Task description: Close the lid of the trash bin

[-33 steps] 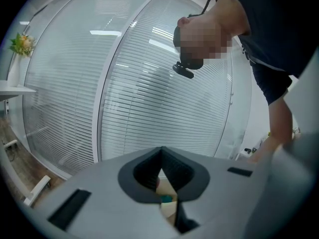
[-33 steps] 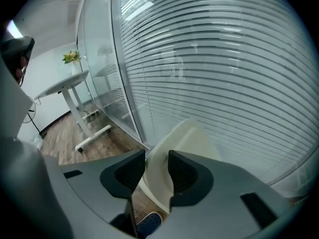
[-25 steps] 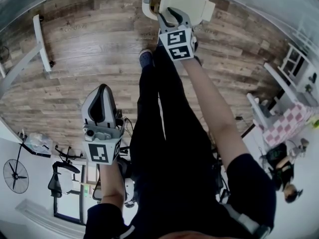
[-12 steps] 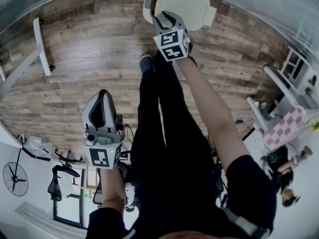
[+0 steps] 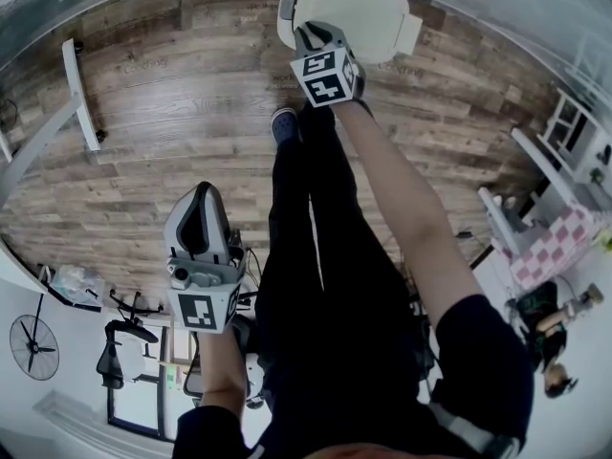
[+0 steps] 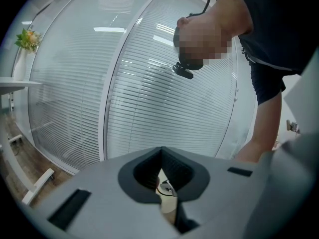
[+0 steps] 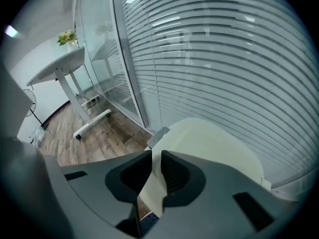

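The cream trash bin (image 5: 387, 27) stands on the wood floor at the top of the head view, against the glass wall. Its domed lid (image 5: 349, 8) lies low over the bin, with only a thin gap along the left rim. My right gripper (image 5: 308, 34) points steeply down at the lid's near edge. In the right gripper view the lid (image 7: 209, 143) fills the middle. Its thin front edge runs between the closing jaws of the right gripper (image 7: 156, 156), which pinch it. My left gripper (image 5: 199, 197) hangs at the lower left, far from the bin. In its own view the left gripper (image 6: 160, 151) is shut on nothing.
The person's dark-clothed legs and a shoe (image 5: 284, 122) stand just in front of the bin. A white desk leg (image 5: 81, 79) lies at the left, and the desk (image 7: 55, 66) shows in the right gripper view. Blinds behind glass (image 7: 224, 59) back the bin. White furniture (image 5: 545, 228) stands at the right.
My right gripper has sunk with the lid's edge, and the lid has swung down over the bin's opening. Its jaws have narrowed onto the lid. The left gripper has barely moved.
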### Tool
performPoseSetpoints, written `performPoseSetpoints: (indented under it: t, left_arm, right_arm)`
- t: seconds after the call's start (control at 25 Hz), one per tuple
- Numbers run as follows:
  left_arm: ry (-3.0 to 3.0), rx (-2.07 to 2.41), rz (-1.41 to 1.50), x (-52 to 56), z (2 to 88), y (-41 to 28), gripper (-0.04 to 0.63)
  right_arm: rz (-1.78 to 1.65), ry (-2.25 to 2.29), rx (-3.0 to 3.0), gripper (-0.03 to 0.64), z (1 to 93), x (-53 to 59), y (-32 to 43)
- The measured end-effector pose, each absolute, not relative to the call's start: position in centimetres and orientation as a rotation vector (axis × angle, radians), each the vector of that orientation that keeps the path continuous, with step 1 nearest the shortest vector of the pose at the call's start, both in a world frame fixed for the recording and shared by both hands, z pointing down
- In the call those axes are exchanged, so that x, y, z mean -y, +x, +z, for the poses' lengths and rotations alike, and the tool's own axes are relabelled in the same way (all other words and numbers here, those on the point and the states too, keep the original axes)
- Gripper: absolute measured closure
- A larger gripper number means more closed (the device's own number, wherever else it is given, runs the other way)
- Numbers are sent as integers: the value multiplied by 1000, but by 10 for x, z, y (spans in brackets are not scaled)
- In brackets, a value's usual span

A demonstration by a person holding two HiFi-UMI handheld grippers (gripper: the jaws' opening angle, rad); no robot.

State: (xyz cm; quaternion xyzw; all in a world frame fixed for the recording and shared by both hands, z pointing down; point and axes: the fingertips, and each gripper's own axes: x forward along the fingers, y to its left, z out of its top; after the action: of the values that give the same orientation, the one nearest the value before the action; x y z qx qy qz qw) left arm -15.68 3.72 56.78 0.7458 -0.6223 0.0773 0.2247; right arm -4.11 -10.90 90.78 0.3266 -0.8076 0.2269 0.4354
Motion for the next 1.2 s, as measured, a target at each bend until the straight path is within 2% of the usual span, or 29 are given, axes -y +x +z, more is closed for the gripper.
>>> performPoseSetpoints:
  t: [1.04,1.2]
  left_arm:
    - [2034,1723,220,-45,576,-169,589]
    - [2046,1727,206,-44,570,-167,589]
  right_arm:
    - [524,770,1934,566,936,107,-46]
    - [645,800,1969,568,931,111,-40]
